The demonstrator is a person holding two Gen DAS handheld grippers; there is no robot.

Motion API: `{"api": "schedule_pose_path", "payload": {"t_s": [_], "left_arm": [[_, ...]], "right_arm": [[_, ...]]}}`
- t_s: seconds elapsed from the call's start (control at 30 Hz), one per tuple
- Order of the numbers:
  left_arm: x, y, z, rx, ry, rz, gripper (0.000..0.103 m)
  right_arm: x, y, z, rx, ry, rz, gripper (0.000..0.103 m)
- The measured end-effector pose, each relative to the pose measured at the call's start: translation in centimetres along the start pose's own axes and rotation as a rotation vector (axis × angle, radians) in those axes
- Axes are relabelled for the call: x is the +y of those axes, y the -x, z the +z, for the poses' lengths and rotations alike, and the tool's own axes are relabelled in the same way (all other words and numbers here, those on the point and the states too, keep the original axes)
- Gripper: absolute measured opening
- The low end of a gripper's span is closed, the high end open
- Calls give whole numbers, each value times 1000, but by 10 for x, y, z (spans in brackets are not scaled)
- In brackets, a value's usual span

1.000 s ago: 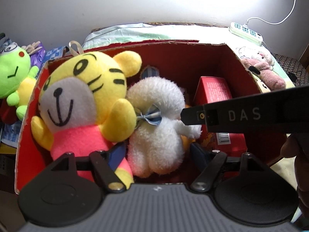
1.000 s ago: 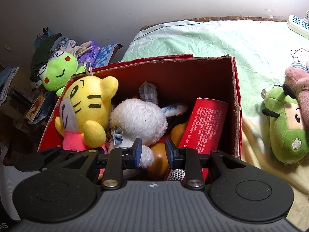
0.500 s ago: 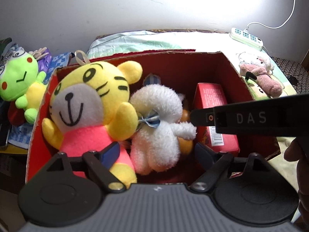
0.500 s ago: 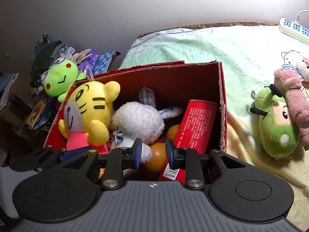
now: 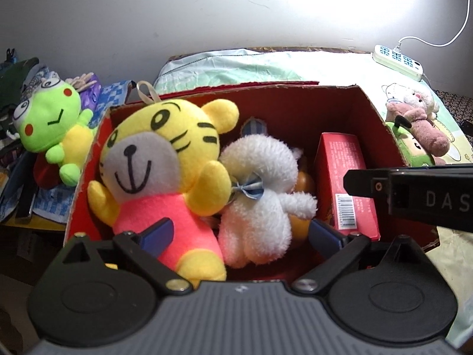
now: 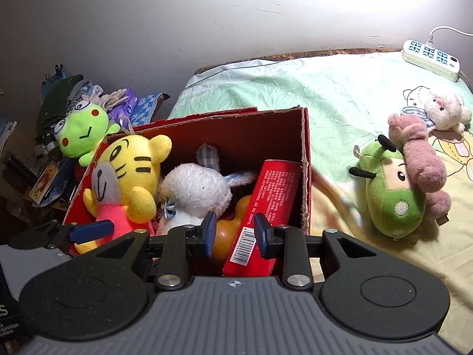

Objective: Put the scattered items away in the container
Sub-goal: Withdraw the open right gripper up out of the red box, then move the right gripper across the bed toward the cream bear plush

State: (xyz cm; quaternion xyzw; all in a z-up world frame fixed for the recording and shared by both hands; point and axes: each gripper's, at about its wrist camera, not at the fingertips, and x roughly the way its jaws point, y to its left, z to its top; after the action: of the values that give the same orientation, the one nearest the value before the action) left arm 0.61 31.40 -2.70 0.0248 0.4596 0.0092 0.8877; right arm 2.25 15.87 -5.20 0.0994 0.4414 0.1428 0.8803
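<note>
A red cardboard box on the bed holds a yellow tiger plush, a white rabbit plush, a red carton and an orange item. My left gripper hangs over the box's near side. Its jaws are opening wide, and the tiger's legs and the rabbit's body lie between them untouched. My right gripper hovers over the box near the carton. Its jaws stand a narrow gap apart and hold nothing. A green plush, a pink plush and a small white plush lie on the bed to the right.
A green frog plush sits on a cluttered pile left of the box, beyond the bed's edge. A white power strip lies at the bed's far right by the wall. Crumpled green bedding stretches behind the box.
The left jaws have spread much wider over the two plush toys in the box. The right gripper has lifted and drawn back, so more of the bed shows.
</note>
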Motion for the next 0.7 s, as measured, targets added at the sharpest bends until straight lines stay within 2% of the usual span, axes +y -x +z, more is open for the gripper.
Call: {"api": "schedule_pose_path", "payload": {"t_s": [0.27,0.37,0.7], "left_arm": [[-1,3,-2,-18,-2,53,99],[2,4,-2,-17,13,59,99],[3,11,-7,-16,25,74,100]], "right_arm": [[0,7,-8,-14,-17,-25,32],[1,10,-11,-29,-17,-42,36],[7,22,-21,-58,-13,-60,38]]}}
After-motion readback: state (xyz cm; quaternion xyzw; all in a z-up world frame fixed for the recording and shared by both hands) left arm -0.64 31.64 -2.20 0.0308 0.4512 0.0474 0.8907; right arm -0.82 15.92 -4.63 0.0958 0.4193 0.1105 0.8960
